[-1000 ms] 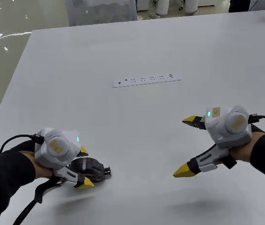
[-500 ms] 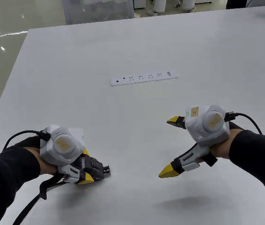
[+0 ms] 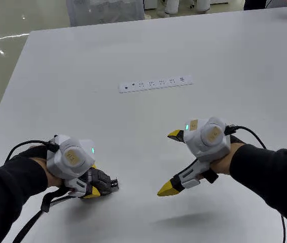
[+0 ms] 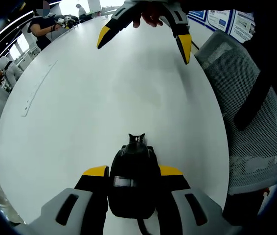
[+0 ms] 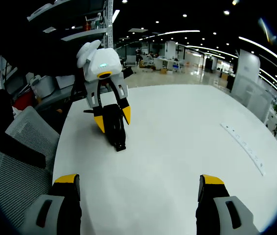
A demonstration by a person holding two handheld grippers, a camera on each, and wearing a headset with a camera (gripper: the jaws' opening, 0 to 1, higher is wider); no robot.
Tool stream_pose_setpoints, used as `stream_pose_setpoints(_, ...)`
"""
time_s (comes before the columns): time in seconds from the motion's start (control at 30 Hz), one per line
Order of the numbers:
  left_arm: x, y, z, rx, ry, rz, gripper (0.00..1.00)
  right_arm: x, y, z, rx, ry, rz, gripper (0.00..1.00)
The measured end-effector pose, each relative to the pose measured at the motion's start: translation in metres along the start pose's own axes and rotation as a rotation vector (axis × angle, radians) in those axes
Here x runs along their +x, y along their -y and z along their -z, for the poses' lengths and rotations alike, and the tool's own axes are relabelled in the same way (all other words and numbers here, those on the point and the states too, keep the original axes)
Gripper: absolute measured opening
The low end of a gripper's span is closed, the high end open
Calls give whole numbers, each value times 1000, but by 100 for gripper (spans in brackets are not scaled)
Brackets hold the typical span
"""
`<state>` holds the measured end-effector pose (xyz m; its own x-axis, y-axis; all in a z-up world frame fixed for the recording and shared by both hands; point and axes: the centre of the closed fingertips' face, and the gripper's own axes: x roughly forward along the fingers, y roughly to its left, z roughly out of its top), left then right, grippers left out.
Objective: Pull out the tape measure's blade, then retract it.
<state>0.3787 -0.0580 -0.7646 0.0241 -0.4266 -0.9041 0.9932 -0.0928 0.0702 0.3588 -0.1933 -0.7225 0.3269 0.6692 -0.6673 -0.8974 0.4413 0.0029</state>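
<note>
A black tape measure rests on the white table at the lower left. My left gripper is shut on its case, one yellow tip on each side. In the left gripper view the tape measure sits between the jaws, its end hook at the case mouth, pointing away. My right gripper hovers open to the right of the hook, a short gap away, with nothing between its fingers. In the right gripper view the tape measure stands ahead of the wide-open right gripper.
A white power strip lies across the middle of the table, farther back. A grey mesh chair stands at the near table edge. A cable trails from each gripper. Shelves and people are far behind.
My right gripper has moved left and a little nearer, toward the tape measure, still open. The left gripper stays shut on the case in about the same place.
</note>
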Motion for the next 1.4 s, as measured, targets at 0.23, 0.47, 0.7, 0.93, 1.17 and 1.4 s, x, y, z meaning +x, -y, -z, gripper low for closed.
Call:
stream_pose_setpoints(0.23, 0, 1, 0, 3, 8, -5, 32, 15, -8, 0, -33, -29, -33, 93)
stream_pose_setpoints(0.47, 0, 1, 0, -1, 4, -6, 32, 34, -12, -9, -54, -39, -63, 88)
stream_pose_setpoints(0.7, 1, 1, 1, -12, 1, -5, 32, 47, -15, -21, -80, -43, -93, 82)
stream_pose_setpoints(0.93, 1, 1, 1, -23, 18, -6, 32, 63, -25, -18, -130, -87, -135, 77)
stream_pose_setpoints(1.17, 1, 1, 0, -35, 42, 8, 33, 76, -30, -21, -176, -103, -163, 70)
stream_pose_setpoints(1.4, 2, 1, 0, -28, 40, 15, 33, 89, -33, -24, -203, -98, -192, 61)
